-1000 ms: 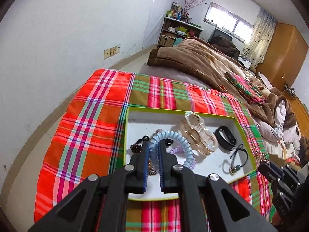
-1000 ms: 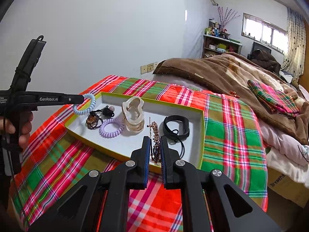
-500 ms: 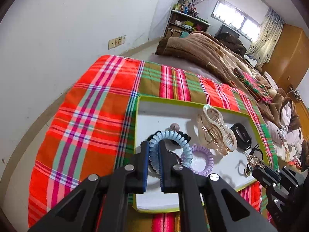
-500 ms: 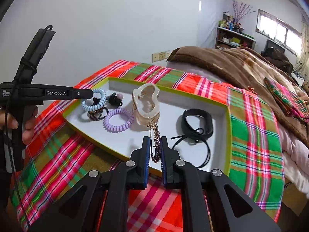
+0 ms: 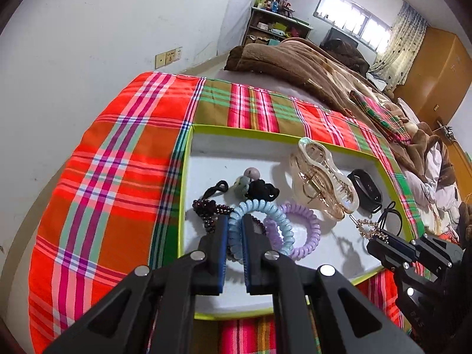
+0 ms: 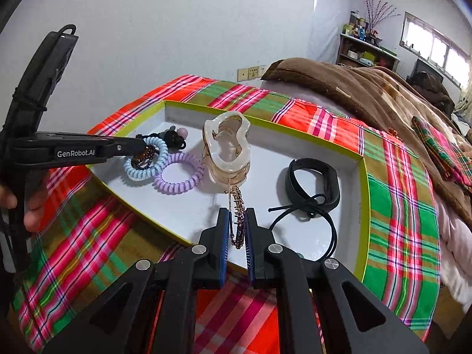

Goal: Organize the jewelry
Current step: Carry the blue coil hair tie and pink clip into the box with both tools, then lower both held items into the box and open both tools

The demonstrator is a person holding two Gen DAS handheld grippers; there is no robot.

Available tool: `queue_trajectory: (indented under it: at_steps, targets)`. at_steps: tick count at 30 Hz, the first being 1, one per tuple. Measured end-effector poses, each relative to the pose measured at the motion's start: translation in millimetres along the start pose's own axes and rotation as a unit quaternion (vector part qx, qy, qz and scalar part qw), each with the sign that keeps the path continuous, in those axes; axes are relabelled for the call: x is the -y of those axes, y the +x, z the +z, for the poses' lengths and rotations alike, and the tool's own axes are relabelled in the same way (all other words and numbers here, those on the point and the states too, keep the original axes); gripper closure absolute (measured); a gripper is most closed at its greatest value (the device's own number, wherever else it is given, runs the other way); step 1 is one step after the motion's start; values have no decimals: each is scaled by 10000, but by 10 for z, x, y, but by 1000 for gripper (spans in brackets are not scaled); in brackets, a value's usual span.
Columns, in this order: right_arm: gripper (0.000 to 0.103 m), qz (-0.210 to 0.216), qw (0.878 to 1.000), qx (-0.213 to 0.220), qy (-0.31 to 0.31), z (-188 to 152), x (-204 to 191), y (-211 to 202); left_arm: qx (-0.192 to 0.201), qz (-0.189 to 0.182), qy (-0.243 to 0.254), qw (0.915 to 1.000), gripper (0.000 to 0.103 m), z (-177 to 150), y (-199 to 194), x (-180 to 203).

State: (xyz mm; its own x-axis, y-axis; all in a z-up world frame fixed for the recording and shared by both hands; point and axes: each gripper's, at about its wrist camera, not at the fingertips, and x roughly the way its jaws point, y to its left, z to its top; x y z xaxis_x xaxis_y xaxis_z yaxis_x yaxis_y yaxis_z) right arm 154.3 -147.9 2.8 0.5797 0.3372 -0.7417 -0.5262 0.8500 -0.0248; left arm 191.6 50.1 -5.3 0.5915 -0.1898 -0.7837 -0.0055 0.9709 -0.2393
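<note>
Left wrist view: left gripper (image 5: 235, 230) lowered closer over the green-rimmed tray (image 5: 188, 135) on the plaid bed cover, clamped narrowly on the pale blue coil hair tie (image 5: 259, 221), now down among the beads and lilac coil; placement judged nearly done. Right wrist view: right gripper (image 6: 236, 221) also nearer, pinching the thin gold beaded chain (image 6: 237, 206) above the tray's white floor, beside the glossy translucent claw clip (image 6: 227, 153).
</note>
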Motion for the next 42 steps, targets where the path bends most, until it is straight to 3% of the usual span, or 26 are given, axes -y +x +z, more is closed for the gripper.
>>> queue_trajectory:
  at_steps: [28,42]
  targets:
    - [93,-65,9997,-200,96,53,64,155,-55,-20,-41,10000,92,4,48,9]
    - [92,-55,9997,-205,140,50,77,162,-93,-9,48,9999,82,0,59,44]
